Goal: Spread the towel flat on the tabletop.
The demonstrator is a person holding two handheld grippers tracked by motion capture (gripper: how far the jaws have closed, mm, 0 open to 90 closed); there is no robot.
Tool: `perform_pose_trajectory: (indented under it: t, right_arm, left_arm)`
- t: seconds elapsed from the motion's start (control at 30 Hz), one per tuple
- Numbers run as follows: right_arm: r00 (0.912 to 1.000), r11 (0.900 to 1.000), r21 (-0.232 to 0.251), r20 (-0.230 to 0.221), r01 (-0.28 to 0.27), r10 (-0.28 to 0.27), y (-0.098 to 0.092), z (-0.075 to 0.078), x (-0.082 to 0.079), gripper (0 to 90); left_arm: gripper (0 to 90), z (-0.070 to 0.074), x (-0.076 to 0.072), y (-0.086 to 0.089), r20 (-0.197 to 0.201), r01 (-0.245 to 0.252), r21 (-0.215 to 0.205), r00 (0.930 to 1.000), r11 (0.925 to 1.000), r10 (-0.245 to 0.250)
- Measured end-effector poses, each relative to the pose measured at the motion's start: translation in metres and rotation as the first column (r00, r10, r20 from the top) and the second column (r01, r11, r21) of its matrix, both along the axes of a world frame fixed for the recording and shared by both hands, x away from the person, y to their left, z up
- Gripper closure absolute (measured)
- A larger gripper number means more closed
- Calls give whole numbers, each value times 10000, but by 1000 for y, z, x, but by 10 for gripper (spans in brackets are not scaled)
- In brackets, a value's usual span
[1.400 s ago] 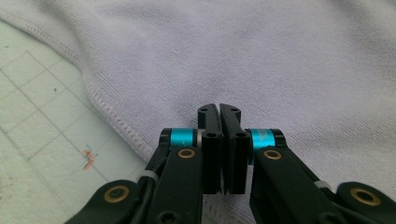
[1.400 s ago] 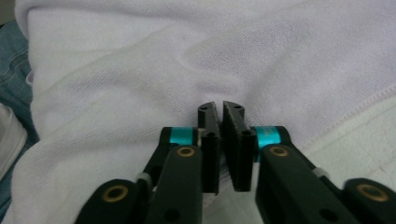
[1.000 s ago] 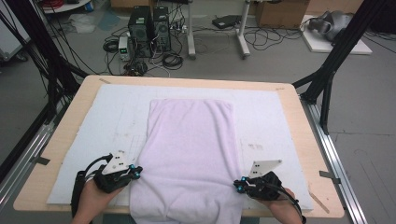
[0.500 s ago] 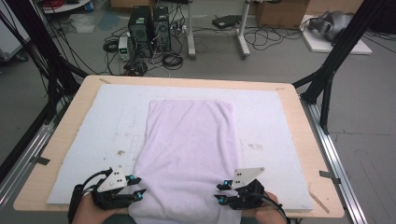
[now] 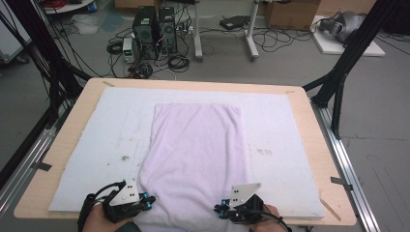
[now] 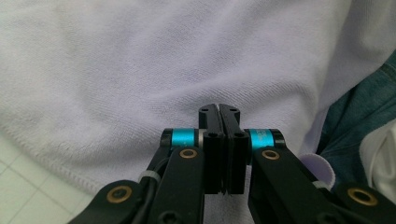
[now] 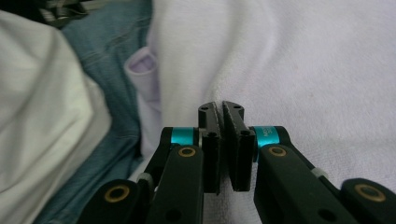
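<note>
White mat on the table, towel centred, near edge hanging at 6 o'clock; left gripper and right gripper have just clamped that hem. Lift both evenly, keep the edge taut

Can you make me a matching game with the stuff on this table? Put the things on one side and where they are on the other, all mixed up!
Things:
1. soft lilac terry towel
2. left gripper
3. right gripper
4. flat white padded mat

Places:
A. jaws shut at the towel's near right corner
B. spread over the wooden table, under everything
C. lying down the middle, near end hanging off the edge
D. jaws shut at the towel's near left corner

Pairs: 1-C, 2-D, 3-A, 4-B
</note>
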State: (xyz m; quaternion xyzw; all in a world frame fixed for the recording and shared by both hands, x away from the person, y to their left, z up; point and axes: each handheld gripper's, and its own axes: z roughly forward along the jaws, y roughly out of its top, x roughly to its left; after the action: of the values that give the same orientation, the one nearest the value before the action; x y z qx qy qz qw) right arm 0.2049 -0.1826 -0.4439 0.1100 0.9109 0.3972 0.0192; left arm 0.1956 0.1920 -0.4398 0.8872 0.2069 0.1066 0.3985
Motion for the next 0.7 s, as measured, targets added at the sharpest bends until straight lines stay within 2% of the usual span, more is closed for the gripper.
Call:
perform_pose_trajectory:
  t: [0.1,0.17,0.2,0.23,0.27,0.3,0.43,0.5,0.57,0.6,0.7]
  right_arm:
    - [9992,9993,35,145,-371,371,0,5,-4,860]
    - [9992,9985,395,104,-389,386,-6,11,-3,836]
    - [9994,9971,698,-120,-314,323,-10,14,-1,781]
    - [9997,9964,848,-205,-78,95,-13,16,2,745]
    - [9998,9967,808,-199,86,-70,-15,17,5,719]
    - [9996,9973,702,-153,228,-217,-16,17,7,701]
    - [9974,9957,570,-70,724,-721,-22,16,15,635]
    - [9943,9922,664,-155,1059,-1051,-27,13,19,625]
    - [9911,9889,693,-288,1317,-1300,-31,10,24,623]
    - [9906,9887,669,-339,1344,-1324,-32,9,25,624]
    - [9900,9913,161,-544,1309,-1299,-34,1,29,605]
  left_arm:
    - [882,7,-12,6,-79,103,-271,9999,9996,-105]
    - [874,11,-14,11,-229,182,-440,9996,9989,-192]
    - [849,12,-13,14,-273,155,-569,9995,9983,-171]
    - [762,13,-11,17,-282,-53,-588,9996,9983,36]
    - [690,13,-7,20,-299,-308,-602,9991,9977,291]
    - [682,12,-3,23,-325,-558,-749,9980,9956,535]
    - [665,6,13,29,-259,-1214,-738,9925,9899,1198]
    - [668,0,20,27,-293,-1364,-465,9904,9896,1351]
    - [687,-6,22,24,-263,-1304,-262,9912,9911,1297]
    - [693,-7,22,24,-261,-1325,-448,9910,9902,1314]
    - [715,-6,26,26,-443,-1276,-536,9911,9904,1253]
